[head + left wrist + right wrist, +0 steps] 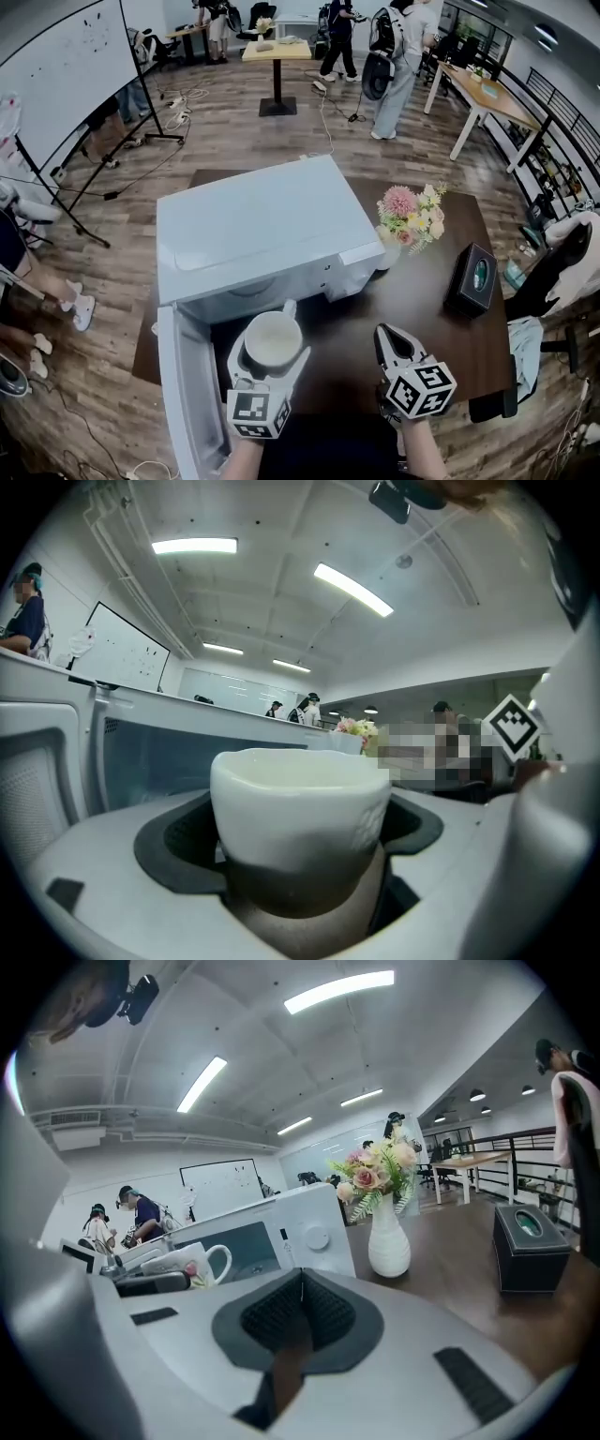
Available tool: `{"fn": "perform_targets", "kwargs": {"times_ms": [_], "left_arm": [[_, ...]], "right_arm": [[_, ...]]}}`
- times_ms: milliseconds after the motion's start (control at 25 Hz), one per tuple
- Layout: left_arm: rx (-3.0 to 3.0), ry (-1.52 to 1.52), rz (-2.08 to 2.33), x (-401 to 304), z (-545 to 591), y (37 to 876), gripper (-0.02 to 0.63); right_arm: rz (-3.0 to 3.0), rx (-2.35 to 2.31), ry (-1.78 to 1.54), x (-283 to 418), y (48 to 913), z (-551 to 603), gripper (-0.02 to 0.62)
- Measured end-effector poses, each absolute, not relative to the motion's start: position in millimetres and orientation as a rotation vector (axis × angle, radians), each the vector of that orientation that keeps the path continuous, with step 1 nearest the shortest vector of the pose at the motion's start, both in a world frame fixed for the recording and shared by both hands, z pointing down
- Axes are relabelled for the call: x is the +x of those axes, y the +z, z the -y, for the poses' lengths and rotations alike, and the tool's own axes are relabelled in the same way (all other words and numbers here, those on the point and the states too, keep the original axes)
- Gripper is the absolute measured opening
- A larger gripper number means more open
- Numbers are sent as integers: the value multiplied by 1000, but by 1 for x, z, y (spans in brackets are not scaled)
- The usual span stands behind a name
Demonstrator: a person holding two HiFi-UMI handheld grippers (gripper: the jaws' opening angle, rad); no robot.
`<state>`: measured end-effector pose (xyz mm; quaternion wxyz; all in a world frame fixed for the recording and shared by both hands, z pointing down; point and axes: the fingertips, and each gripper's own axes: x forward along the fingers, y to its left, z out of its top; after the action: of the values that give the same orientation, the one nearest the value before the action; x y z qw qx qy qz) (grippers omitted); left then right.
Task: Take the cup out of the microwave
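Observation:
A white cup (272, 339) is clamped between the jaws of my left gripper (270, 361), just in front of the white microwave (253, 234). The cup's handle points toward the microwave's open front. In the left gripper view the cup (300, 808) fills the gap between the dark pads (169, 846). The microwave door (183, 394) hangs open at the left of the cup. My right gripper (391, 336) hovers to the right of the cup, shut and empty, its pads (281, 1312) pressed together. From the right gripper view the cup (183, 1262) shows at the left.
A white vase of flowers (410, 220) stands on the dark table (422, 309) right of the microwave, with a dark tissue box (473, 277) farther right. People, a whiteboard (66, 66) and other tables are on the wooden floor behind.

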<state>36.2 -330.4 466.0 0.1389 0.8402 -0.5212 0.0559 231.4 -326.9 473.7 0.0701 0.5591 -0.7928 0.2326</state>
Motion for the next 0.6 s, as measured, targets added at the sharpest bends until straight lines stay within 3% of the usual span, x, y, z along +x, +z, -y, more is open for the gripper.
{"fn": "perform_targets", "kwargs": {"times_ms": [600], "left_arm": [[2629,117,1297,66,320,443,482]], "right_arm": [[2522,1636,547,250,442,310,-6]]}}
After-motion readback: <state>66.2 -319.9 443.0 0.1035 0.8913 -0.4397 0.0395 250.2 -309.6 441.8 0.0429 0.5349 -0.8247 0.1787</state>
